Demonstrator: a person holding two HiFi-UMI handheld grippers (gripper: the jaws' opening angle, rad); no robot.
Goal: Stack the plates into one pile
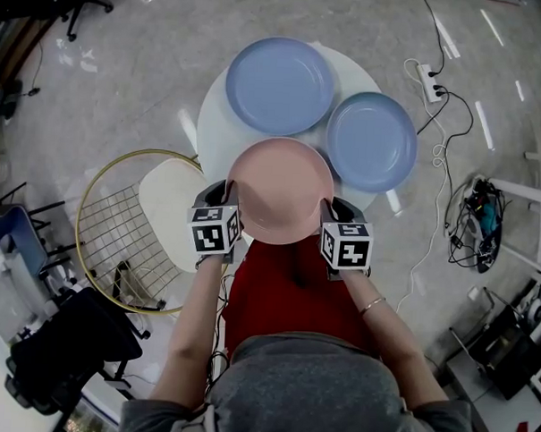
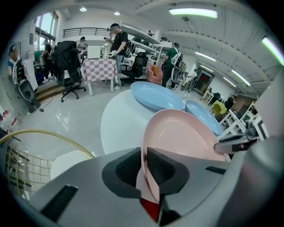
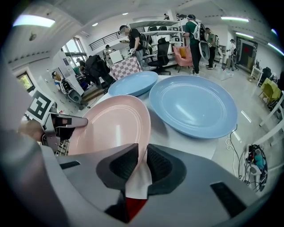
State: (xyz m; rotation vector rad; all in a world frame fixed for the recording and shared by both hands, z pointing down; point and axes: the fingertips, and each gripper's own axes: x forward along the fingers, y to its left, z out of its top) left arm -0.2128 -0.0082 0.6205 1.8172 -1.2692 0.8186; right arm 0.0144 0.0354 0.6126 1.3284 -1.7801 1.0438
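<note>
By table (image 1: 212, 119), left tongs (image 2: 143, 164), right tongs (image 3: 141, 164) — each clamped on pink plate (image 1: 281, 189), pinch hidden overhead

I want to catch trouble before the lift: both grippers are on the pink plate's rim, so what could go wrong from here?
1. The left gripper and right gripper pinch only the thin rim of the pink plate. An uneven lift could tilt it and let it slip out.
2. It sits at the near edge of the table, so a slip might send it off.
3. The right-hand blue plate lies close beside it, and a careless swing could knock it.
</note>
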